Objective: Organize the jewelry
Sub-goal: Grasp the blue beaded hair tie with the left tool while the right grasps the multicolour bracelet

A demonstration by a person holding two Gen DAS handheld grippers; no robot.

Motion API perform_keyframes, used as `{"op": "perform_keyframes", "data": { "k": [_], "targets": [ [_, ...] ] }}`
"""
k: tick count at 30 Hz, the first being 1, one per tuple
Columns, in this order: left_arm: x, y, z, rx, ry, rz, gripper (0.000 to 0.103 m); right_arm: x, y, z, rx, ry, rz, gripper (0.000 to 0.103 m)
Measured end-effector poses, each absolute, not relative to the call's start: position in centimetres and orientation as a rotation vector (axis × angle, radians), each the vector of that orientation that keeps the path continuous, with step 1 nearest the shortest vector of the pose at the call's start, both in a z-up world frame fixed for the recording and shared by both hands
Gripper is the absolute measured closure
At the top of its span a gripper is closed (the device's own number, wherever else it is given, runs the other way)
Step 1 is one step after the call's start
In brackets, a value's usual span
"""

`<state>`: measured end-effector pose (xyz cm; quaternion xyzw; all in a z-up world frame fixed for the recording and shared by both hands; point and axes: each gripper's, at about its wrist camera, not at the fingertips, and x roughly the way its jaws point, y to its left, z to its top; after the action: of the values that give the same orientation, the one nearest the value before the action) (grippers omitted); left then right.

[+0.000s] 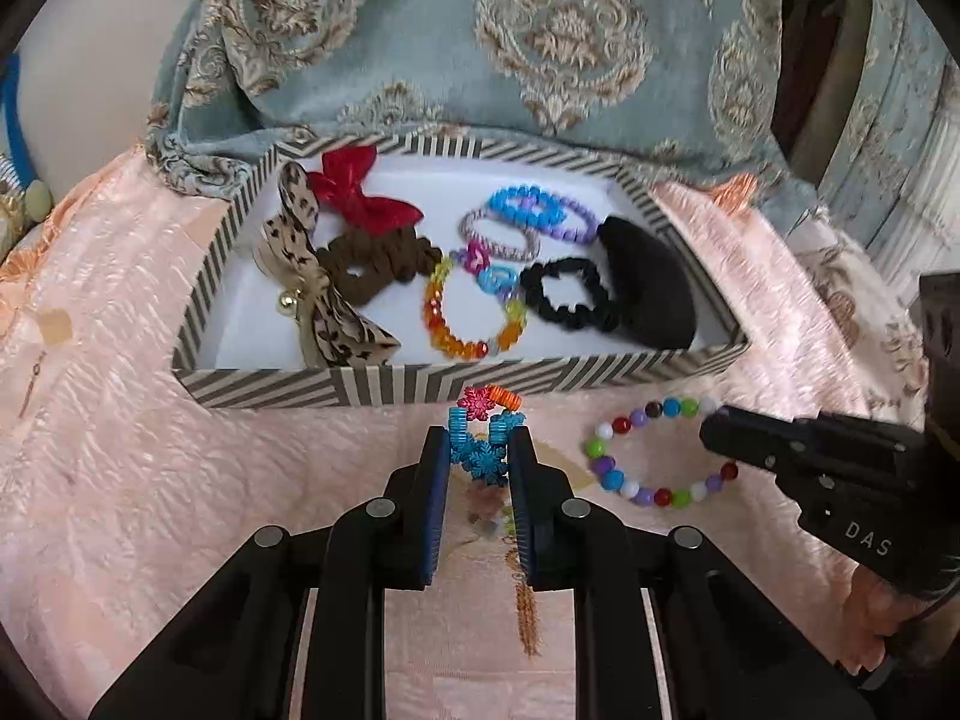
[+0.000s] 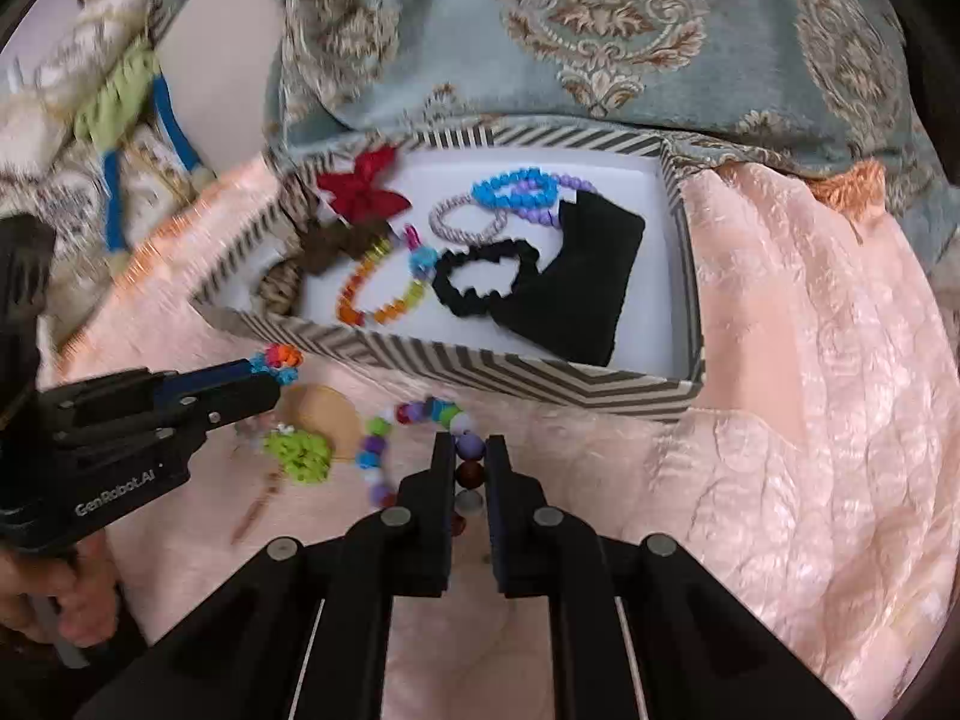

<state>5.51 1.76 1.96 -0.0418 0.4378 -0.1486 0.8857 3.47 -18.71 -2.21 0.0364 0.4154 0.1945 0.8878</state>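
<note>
A striped box (image 1: 384,387) (image 2: 540,378) holds a red bow (image 1: 360,195), a leopard bow (image 1: 312,276), brown (image 1: 372,267) and black scrunchies (image 1: 570,294), an orange bead bracelet (image 1: 468,318) and blue and purple bead rings (image 1: 534,213). My left gripper (image 1: 479,450) (image 2: 273,375) is shut on a small flower hair tie (image 1: 483,438) of blue, pink and orange, just in front of the box wall. My right gripper (image 2: 469,462) (image 1: 711,429) is shut on a multicoloured bead bracelet (image 2: 414,444) (image 1: 654,456) lying on the pink cloth.
A pink textured cloth (image 2: 810,420) covers the surface. A blue patterned cushion (image 1: 540,48) rises behind the box. A green bead piece (image 2: 300,453) and a tan disc (image 2: 327,414) lie between the grippers. A hand (image 2: 54,600) holds the left gripper.
</note>
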Motion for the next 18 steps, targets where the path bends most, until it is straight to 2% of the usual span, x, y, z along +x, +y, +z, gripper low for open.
{"op": "perform_keyframes", "data": {
  "k": [18],
  "targets": [
    [5.6,0.5,1.2,0.006,0.914,-0.243,0.101,2.9,-17.3,-2.4,0.037,0.867,0.396,0.094]
  ]
}}
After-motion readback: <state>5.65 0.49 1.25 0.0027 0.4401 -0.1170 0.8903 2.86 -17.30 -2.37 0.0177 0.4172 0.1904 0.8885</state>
